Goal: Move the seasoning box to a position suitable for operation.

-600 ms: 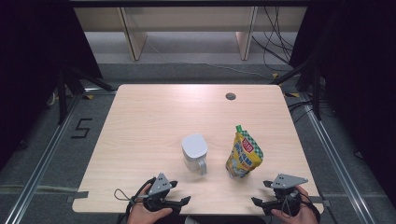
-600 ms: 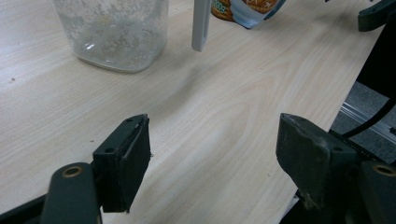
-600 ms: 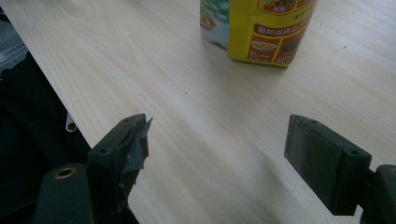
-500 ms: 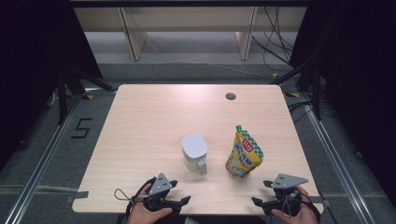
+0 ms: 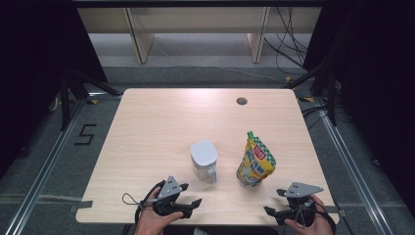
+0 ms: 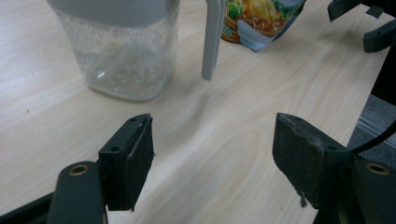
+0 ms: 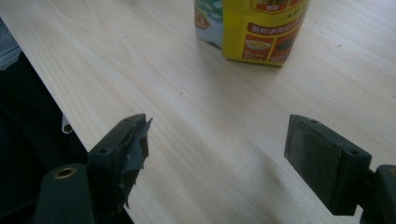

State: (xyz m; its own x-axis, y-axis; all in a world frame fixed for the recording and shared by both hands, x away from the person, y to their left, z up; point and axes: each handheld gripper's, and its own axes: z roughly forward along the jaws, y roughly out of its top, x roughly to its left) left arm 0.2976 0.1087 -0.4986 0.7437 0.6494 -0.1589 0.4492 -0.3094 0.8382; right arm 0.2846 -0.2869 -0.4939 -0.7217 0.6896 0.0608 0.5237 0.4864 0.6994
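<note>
Both grippers open w/ nothing between jaws: left gripper [image 6: 212, 158] faces jug [image 6: 121, 46], top cut off; right gripper [image 7: 217, 158] faces pouch [image 7: 254, 28], top cropped, label print unreadable.

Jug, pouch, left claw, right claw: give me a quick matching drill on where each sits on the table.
Things:
1 jug
2 pouch
3 left claw
4 right claw
5 cable hole

Places:
A table's far side
B near edge, before the pouch
C upright, beside the jug's handle side
D table middle, grey lid on
E near edge, before the jug

Pairs: 1-D, 2-C, 3-E, 4-B, 5-A
</note>
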